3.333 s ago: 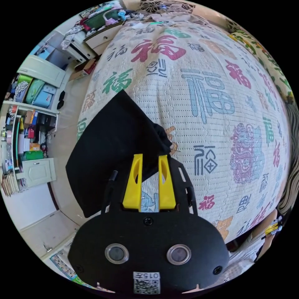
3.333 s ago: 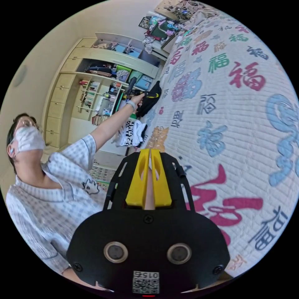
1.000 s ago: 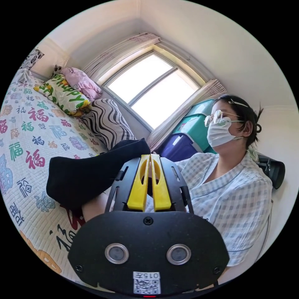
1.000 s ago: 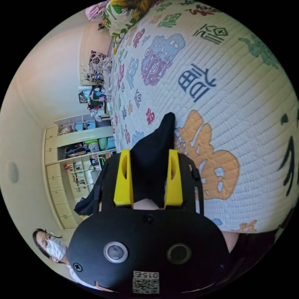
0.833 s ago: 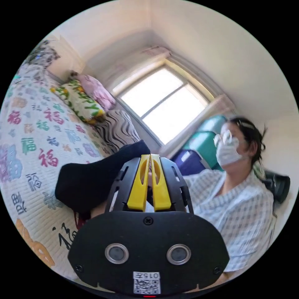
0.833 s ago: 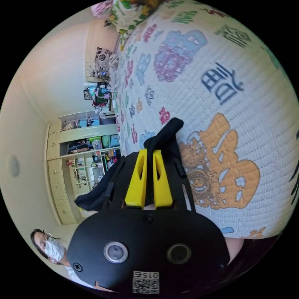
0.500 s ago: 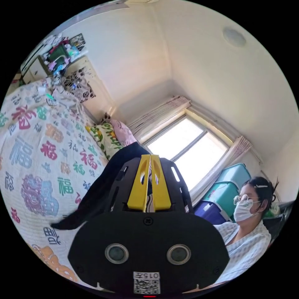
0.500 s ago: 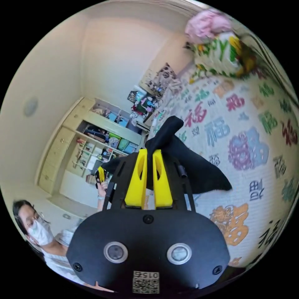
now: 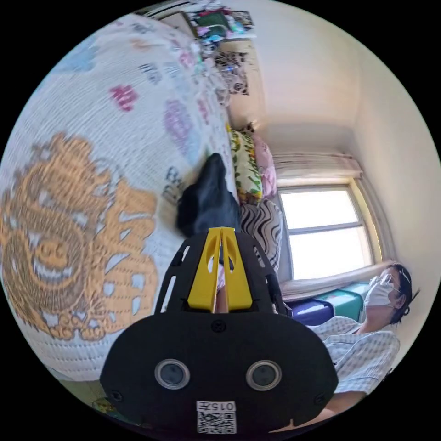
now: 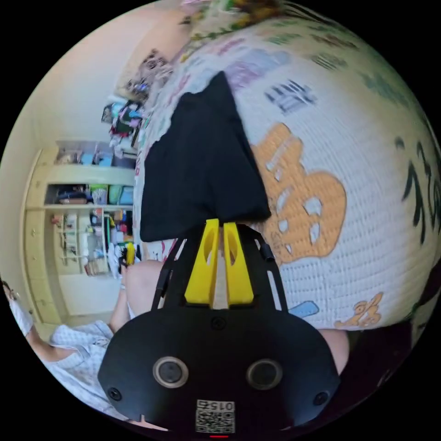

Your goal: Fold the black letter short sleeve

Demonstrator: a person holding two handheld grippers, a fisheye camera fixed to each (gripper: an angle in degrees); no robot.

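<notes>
The black short sleeve (image 10: 202, 161) lies spread flat over the patterned bedspread (image 10: 367, 220) in the right gripper view. Its near edge runs to my right gripper (image 10: 218, 224), whose yellow jaws are shut on that edge. Further left along that edge, a yellow bit of the left gripper (image 10: 129, 253) shows in the person's hand. In the left gripper view, the black short sleeve (image 9: 209, 202) rises as a dark bunch from my left gripper (image 9: 221, 231). Those jaws are pressed together with dark cloth pinched between them. No lettering shows on the cloth.
The bedspread (image 9: 82, 193) carries a large orange figure. Pillows (image 9: 248, 165) lie by the window (image 9: 321, 229). The person (image 9: 367, 335) in a checked top sits at the bed's edge. Shelves and cupboards (image 10: 78, 220) stand beyond the bed.
Both hands have swung down toward the bed. The black short sleeve, held up in the air half a second ago, now lies spread on the bedspread. Both jaws stay shut on it.
</notes>
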